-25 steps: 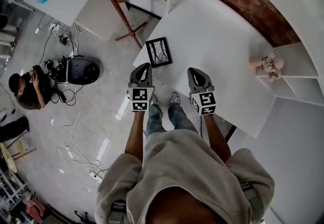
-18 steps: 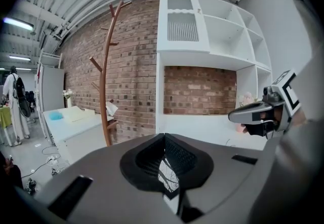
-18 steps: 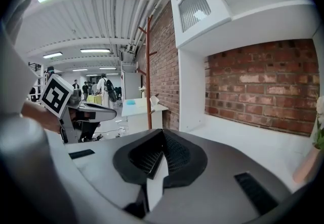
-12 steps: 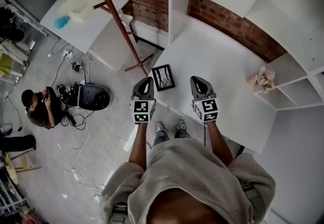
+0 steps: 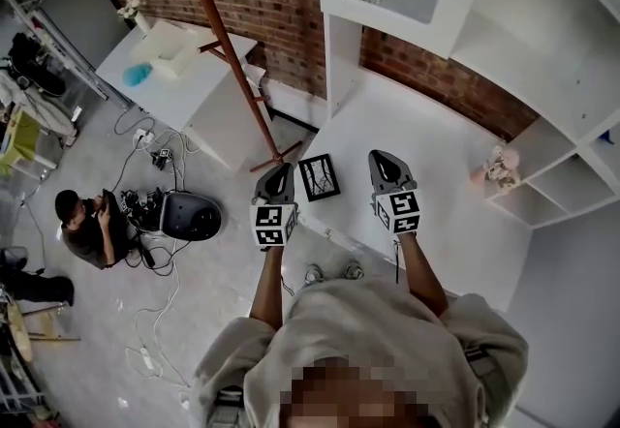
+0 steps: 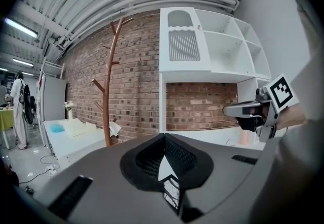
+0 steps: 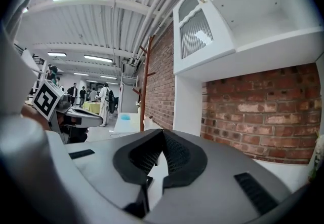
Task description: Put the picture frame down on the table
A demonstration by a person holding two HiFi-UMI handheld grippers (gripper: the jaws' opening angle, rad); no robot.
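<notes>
Black rectangular picture frame (image 5: 319, 177) apparently lying flat on the white table (image 5: 431, 169), task seemingly complete; my left gripper (image 5: 280, 170) and right gripper (image 5: 382, 158) hover, jaws closed, empty.

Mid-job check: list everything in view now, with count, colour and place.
table: 1, white, centre of the head view
picture frame: 1, black, flat on the table's near-left corner
shelf unit: 1, white, above and right of the table
ornament: 1, pale pink, table's right end by the shelf unit
coat stand: 1, red-brown, left of the table
side table: 1, white, far left
seated person: 1, dark clothes, on the floor at left
left gripper: 1, dark grey, fingers shut, empty
right gripper: 1, dark grey, fingers shut, empty
</notes>
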